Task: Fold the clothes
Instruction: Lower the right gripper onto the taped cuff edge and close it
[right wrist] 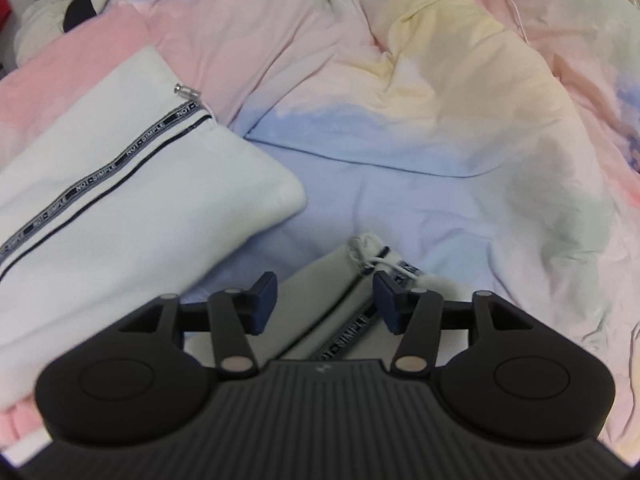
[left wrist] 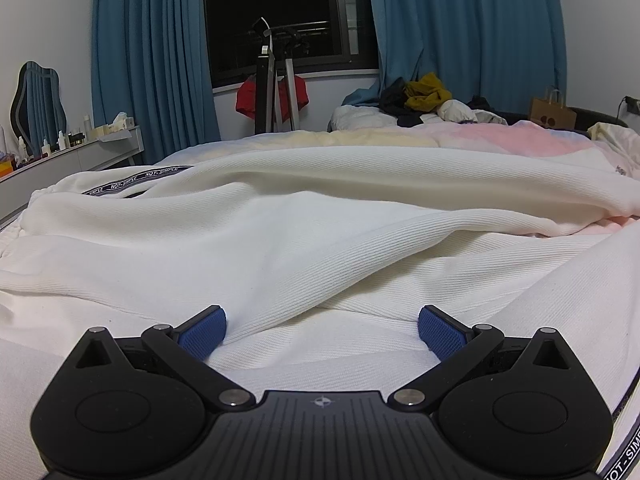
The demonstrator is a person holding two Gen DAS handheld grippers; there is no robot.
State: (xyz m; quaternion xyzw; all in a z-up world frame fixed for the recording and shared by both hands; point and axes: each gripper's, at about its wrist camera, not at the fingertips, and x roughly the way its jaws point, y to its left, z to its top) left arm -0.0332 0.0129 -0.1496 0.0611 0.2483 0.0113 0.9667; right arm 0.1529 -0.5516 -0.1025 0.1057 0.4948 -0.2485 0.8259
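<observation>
A white ribbed garment (left wrist: pixel 304 232) with a black "NOT-SIMPLE" tape stripe lies spread in folds on the bed. My left gripper (left wrist: pixel 322 330) is open and sits low on it, with a raised fold of the cloth between its blue pads (left wrist: pixel 202 334). In the right wrist view a folded part of the white garment (right wrist: pixel 132 200) lies at the left with its stripe and a metal zip pull. My right gripper (right wrist: pixel 326 298) is open over another end of the white garment (right wrist: pixel 352 292), which has a stripe and a knotted drawcord.
A pastel pink, yellow and blue duvet (right wrist: pixel 440 92) covers the bed, bunched at the right. A pile of clothes (left wrist: pixel 424 100) and a paper bag (left wrist: pixel 554 112) lie at the far side. A dressing table (left wrist: pixel 72 152) stands left, by blue curtains (left wrist: pixel 152 52).
</observation>
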